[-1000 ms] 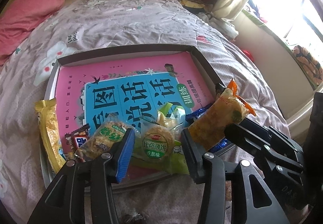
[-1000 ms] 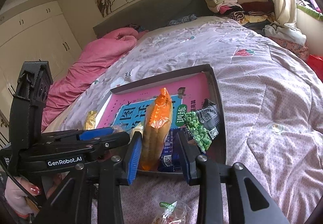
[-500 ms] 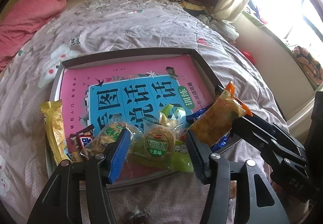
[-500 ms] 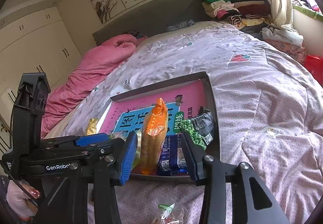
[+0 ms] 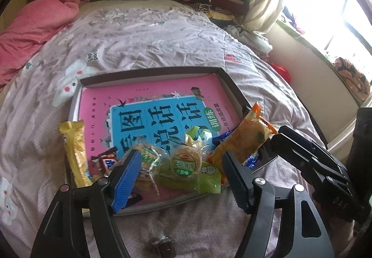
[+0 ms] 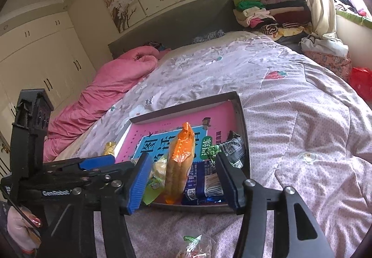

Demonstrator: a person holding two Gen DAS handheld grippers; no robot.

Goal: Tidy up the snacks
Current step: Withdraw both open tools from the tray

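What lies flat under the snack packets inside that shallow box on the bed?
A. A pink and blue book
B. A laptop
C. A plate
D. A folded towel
A. A pink and blue book with large printed characters covers the floor of the shallow box, and packets such as the orange packet rest on its near edge.

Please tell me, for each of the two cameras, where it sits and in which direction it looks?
Left wrist: sits on the left tool, looking down over open jaws at the green cracker packet in the tray; the right tool shows beside it.
Right wrist: sits on the right tool, looking along open jaws at the orange packet; the left tool and a hand show.
Shared: tray, pink book, orange packet, bed.
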